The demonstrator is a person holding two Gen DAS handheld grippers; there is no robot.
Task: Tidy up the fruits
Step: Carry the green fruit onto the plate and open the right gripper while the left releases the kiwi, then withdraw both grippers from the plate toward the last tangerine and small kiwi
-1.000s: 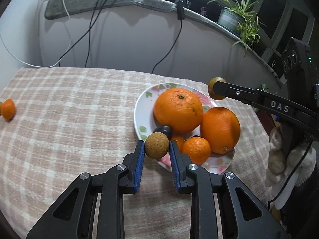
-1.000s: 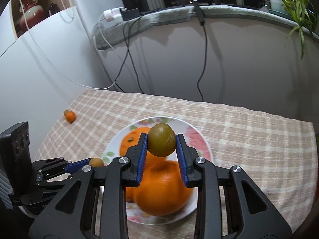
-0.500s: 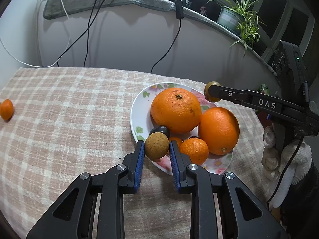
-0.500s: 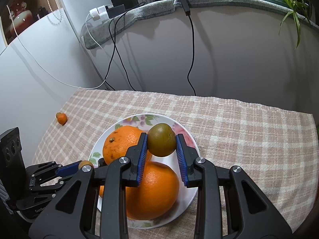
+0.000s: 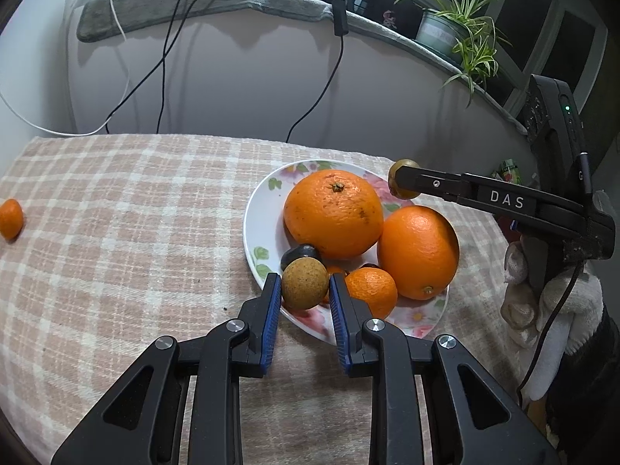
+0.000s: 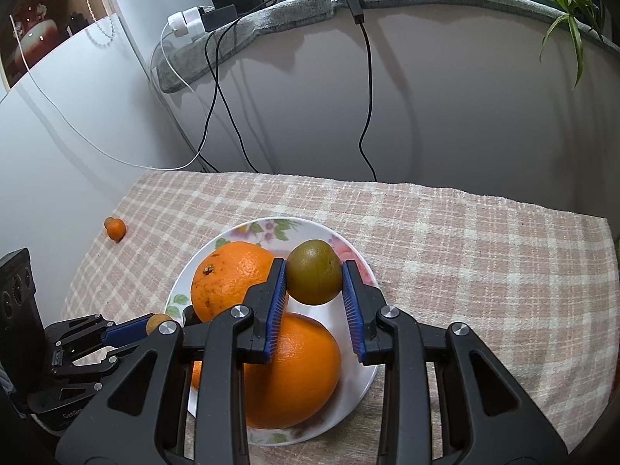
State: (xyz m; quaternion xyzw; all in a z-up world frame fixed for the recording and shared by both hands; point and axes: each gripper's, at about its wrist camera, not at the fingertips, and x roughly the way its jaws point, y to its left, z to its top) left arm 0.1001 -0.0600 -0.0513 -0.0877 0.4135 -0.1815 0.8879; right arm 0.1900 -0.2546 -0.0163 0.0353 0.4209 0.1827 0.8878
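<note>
Far left of the floral plate (image 5: 251,228), a small mandarin (image 5: 11,219) sits alone on the checked cloth (image 5: 116,232). The left gripper (image 5: 305,290) pinches a speckled brown fruit (image 5: 304,288) over the plate's near rim. The right gripper (image 6: 314,277), marked "DAS", reaches in level, clamping a greenish-brown fruit (image 6: 314,277) above the plate's two big oranges (image 5: 334,213).

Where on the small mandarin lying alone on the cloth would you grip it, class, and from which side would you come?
Grip the small mandarin across its widest middle, coming down from above. It is round, lies alone on the checked cloth away from the plate, and both its sides look open for fingers. Both grippers hold fruit now, so one must let go first.
</note>
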